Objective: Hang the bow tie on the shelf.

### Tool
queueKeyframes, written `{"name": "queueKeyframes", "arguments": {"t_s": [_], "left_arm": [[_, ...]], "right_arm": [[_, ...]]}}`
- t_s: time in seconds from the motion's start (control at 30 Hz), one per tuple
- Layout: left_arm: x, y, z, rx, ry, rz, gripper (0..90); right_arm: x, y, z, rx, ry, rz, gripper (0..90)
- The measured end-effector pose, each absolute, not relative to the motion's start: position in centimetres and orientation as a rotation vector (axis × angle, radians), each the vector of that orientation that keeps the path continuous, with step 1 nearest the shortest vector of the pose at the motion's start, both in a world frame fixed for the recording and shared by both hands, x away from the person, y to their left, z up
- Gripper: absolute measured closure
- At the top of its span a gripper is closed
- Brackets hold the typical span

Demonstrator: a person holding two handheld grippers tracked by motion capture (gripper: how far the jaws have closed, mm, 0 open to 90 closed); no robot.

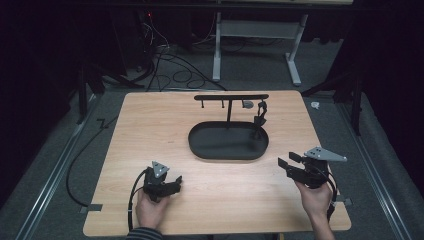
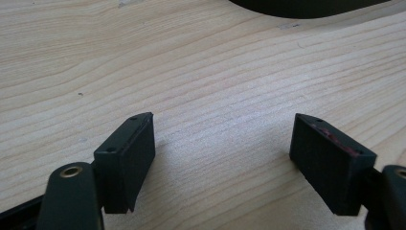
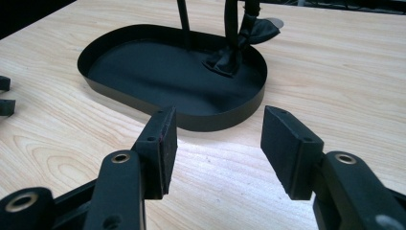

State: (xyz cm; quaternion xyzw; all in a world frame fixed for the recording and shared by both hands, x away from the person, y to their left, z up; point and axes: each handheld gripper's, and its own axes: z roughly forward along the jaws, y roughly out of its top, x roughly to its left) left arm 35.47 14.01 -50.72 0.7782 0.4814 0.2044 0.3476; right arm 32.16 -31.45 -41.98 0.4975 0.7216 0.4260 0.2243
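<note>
I see the desk (image 1: 150,130) evenly lit against dark surroundings; my close views look sharp, with soft shadows and mild glare.

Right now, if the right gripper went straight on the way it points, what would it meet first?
Probably the near wall of the black oval tray: the right gripper, jaws open and empty, points straight at it over bare table, though depth is unclear.

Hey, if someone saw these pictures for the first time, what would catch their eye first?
Probably the black oval tray in the middle of the wooden table, with a T-shaped stand rising from it and a dark strap-like item hanging from the stand's right end into the tray. Next, the left hand-held gripper and the right hand-held gripper near the table's front edge, both with jaws open and nothing between them.
</note>
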Motion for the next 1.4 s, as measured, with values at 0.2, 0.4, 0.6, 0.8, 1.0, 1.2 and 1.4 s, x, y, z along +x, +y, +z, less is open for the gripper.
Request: {"name": "queueKeyframes", "arguments": {"t_s": [0.2,0.4,0.6,0.8,1.0,1.2,1.4], "left_arm": [[35.5,14.0,-50.7,2.018,1.248,0.53,24.1],[35.5,14.0,-50.7,2.018,1.248,0.53,24.1],[35.5,14.0,-50.7,2.018,1.248,0.53,24.1],[35.5,14.0,-50.7,2.018,1.248,0.53,24.1],[35.5,14.0,-50.7,2.018,1.248,0.53,24.1],[35.5,14.0,-50.7,2.018,1.249,0.53,24.1],[35.5,14.0,-50.7,2.018,1.25,0.531,24.1]], "right_arm": [[32.1,-31.1,-42.5,1.378,2.001,1.189,48.4],[32.0,-30.6,-43.5,1.383,2.024,1.198,48.4],[32.0,-30.1,-44.4,1.391,2.041,1.201,48.3],[32.1,-29.6,-44.8,1.39,2.055,1.201,48.4],[32.3,-29.2,-45.3,1.387,2.07,1.204,48.4],[32.4,-28.7,-45.8,1.389,2.084,1.208,48.4],[32.5,-28.2,-46.3,1.394,2.101,1.209,48.4]]}}
